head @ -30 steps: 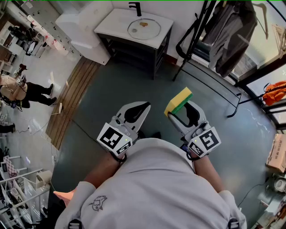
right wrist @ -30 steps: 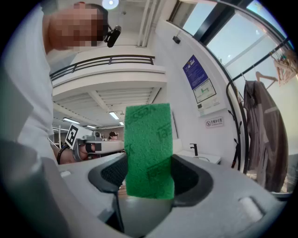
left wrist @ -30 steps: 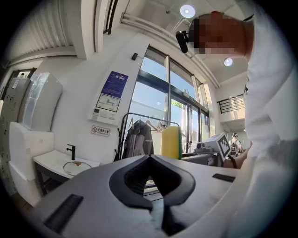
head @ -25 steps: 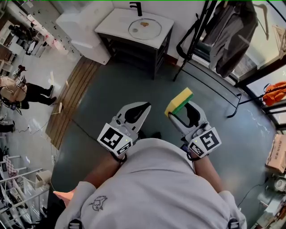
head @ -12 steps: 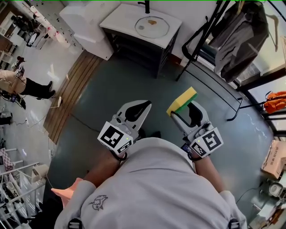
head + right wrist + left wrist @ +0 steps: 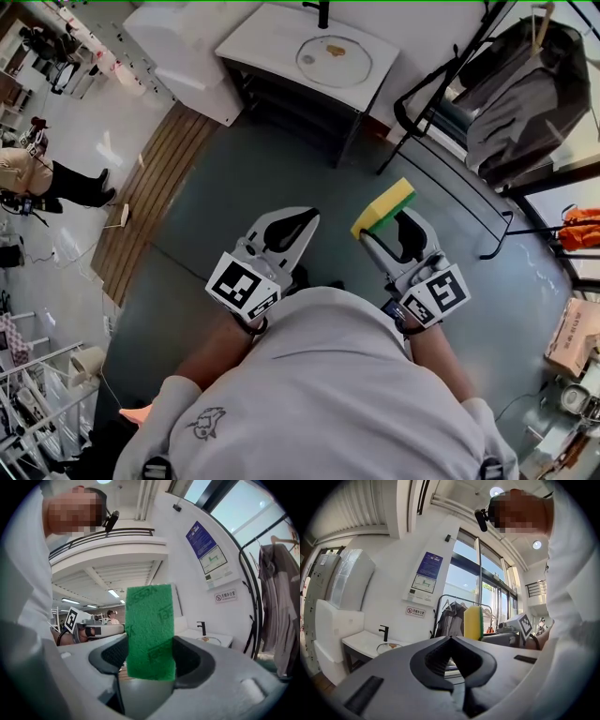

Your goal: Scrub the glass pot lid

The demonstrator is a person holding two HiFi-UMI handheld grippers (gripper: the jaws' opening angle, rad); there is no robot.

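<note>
Well short of the bench [image 6: 267, 42] where the glass lid [image 6: 342, 67] lies, right hand-held gripper [image 6: 382, 226] clamps the sponge [image 6: 382, 203] by one end, left hand-held gripper [image 6: 305, 221] shut and empty; risk: unsteadied lid skates off bench under scrubbing.

Grips sponge [image 6: 382, 207] in right gripper [image 6: 377, 228], holds left gripper [image 6: 307, 218] closed and empty beside it over grey floor [image 6: 234, 187]; well ahead, lid [image 6: 334, 62] flat on white counter [image 6: 267, 36], perhaps brown-smeared
</note>
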